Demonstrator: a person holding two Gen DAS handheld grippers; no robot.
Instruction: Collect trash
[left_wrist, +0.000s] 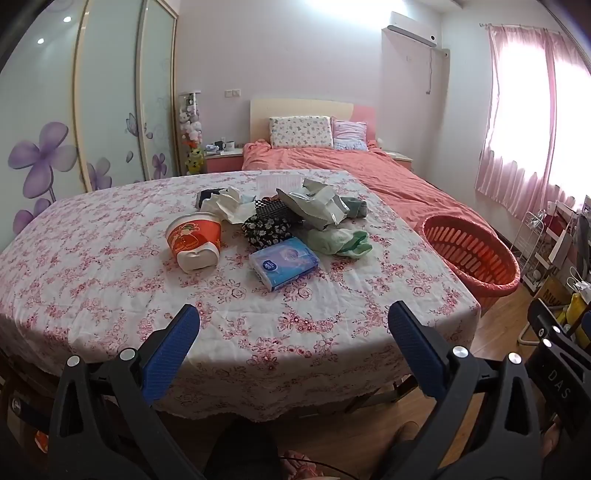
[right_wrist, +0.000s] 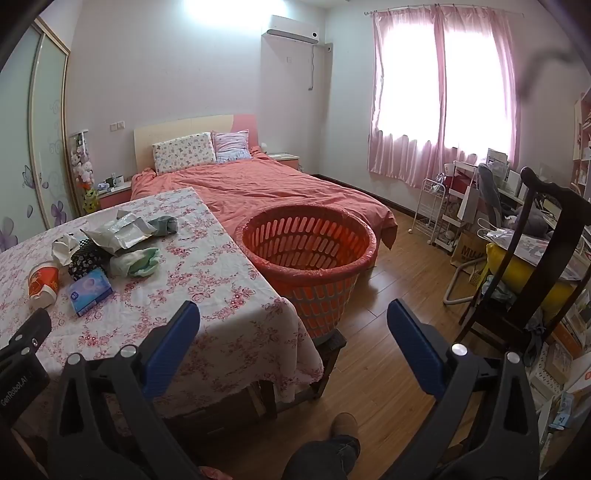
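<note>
A pile of items lies on the floral-cloth table (left_wrist: 110, 295): a red and white paper cup (left_wrist: 194, 242) on its side, crumpled white paper (left_wrist: 225, 205), a torn silver-green wrapper (left_wrist: 314, 205), a blue tissue pack (left_wrist: 283, 263), a black floral pouch (left_wrist: 267, 225) and green cloth (left_wrist: 338, 240). An orange slatted basket (right_wrist: 308, 254) stands at the table's right end. My left gripper (left_wrist: 293, 326) is open and empty over the table's near edge. My right gripper (right_wrist: 293, 326) is open and empty, above the table corner before the basket.
A bed with an orange cover (right_wrist: 258, 184) lies behind the table and basket. A dark wooden chair (right_wrist: 535, 266) and cluttered shelves (right_wrist: 461, 206) stand on the right. A wardrobe with purple flowers (left_wrist: 55, 147) lines the left wall. Wooden floor (right_wrist: 388, 295) lies between basket and chair.
</note>
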